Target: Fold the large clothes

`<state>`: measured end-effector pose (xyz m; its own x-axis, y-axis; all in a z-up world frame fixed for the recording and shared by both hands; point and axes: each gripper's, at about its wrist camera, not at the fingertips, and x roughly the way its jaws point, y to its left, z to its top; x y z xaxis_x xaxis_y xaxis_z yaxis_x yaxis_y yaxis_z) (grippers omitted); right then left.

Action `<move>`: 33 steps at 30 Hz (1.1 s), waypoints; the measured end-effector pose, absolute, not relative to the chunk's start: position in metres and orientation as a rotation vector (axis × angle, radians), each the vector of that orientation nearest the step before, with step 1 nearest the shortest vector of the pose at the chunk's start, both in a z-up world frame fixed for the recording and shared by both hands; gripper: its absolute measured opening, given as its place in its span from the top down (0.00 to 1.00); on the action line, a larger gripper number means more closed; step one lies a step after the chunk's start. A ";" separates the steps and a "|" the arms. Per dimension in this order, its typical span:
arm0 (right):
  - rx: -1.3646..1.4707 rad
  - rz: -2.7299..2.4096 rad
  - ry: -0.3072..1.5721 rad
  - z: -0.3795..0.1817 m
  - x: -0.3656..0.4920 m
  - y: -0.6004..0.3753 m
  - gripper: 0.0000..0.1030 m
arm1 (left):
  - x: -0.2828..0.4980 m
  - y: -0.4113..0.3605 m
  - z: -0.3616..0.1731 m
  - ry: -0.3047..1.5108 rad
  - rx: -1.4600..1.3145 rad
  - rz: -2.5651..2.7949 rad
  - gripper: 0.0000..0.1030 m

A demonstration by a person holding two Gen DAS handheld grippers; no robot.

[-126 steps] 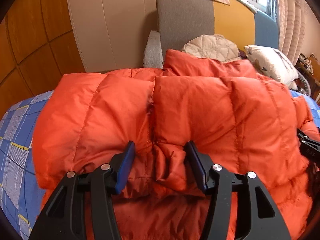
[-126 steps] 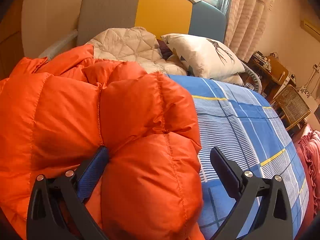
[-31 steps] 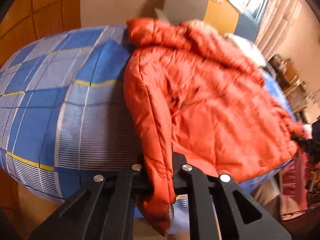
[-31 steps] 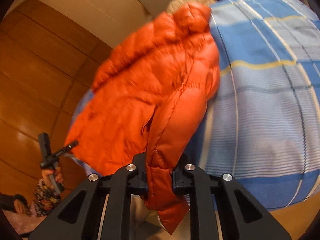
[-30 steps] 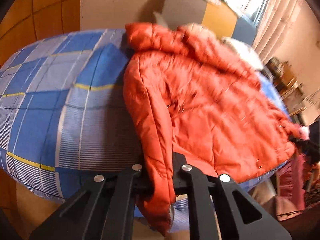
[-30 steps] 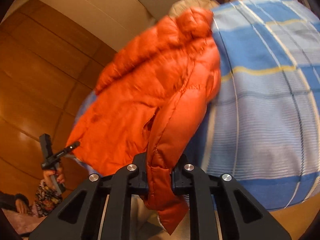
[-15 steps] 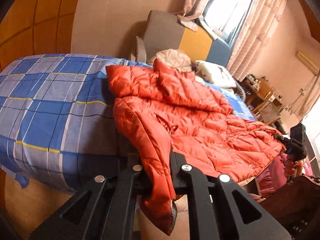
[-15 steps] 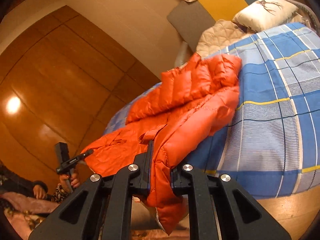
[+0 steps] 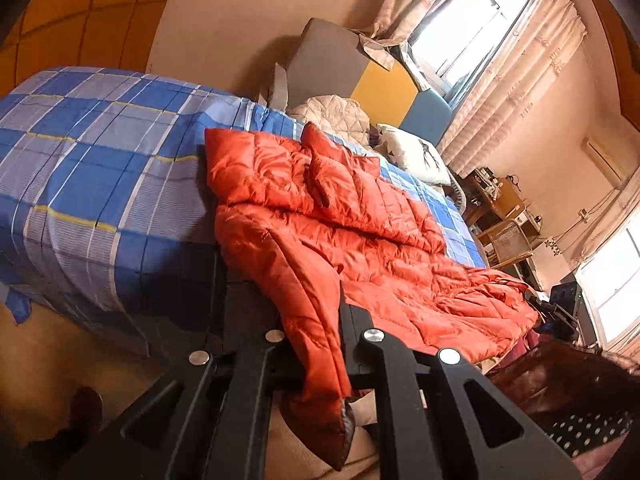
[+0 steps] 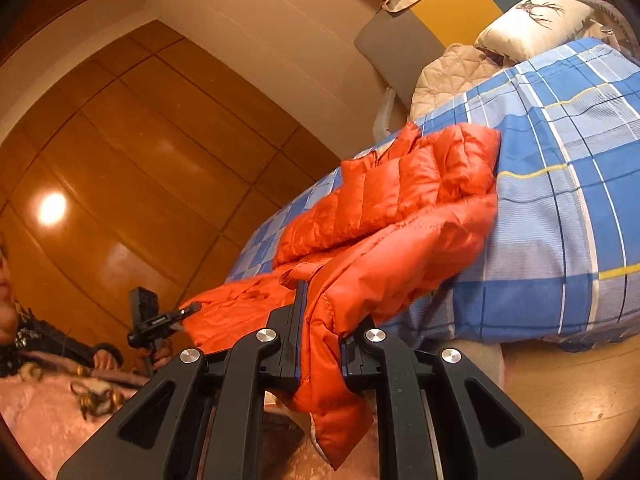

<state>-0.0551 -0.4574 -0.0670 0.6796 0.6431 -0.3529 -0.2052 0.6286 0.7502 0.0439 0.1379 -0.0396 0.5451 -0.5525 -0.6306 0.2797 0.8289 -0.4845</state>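
Note:
A large orange puffer jacket point(image 9: 360, 232) lies spread on the bed and hangs over its near edge. My left gripper point(image 9: 310, 320) is shut on one lower corner of the jacket, below the mattress edge. My right gripper point(image 10: 322, 320) is shut on the other lower corner of the jacket point(image 10: 400, 208). A flap of jacket hangs down through each pair of jaws. The other gripper point(image 10: 160, 320) shows in the right wrist view, holding the far hem.
The bed has a blue checked sheet point(image 9: 92, 168). A white pillow point(image 9: 416, 152) and a beige quilt point(image 9: 332, 116) lie by the grey, yellow and blue headboard point(image 9: 384, 88). A wicker chair point(image 9: 508, 240) stands beside the bed. Wooden wall panels point(image 10: 140, 160) rise behind.
Both grippers have closed on the jacket's lower corners and pulled it back across the bed. Over the last second they dropped below the mattress edge, and the jacket now lies stretched flat.

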 end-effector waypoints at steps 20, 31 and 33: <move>0.725 0.145 0.755 -0.098 0.153 -0.463 0.88 | 0.236 0.089 -0.060 0.837 -0.260 -0.319 0.89; 0.818 0.060 0.825 -0.135 0.201 -0.469 0.86 | 0.304 0.077 -0.100 0.925 -0.303 -0.254 0.85; 0.829 0.061 0.825 -0.137 0.203 -0.469 0.82 | 0.310 0.076 -0.107 0.938 -0.312 -0.248 0.84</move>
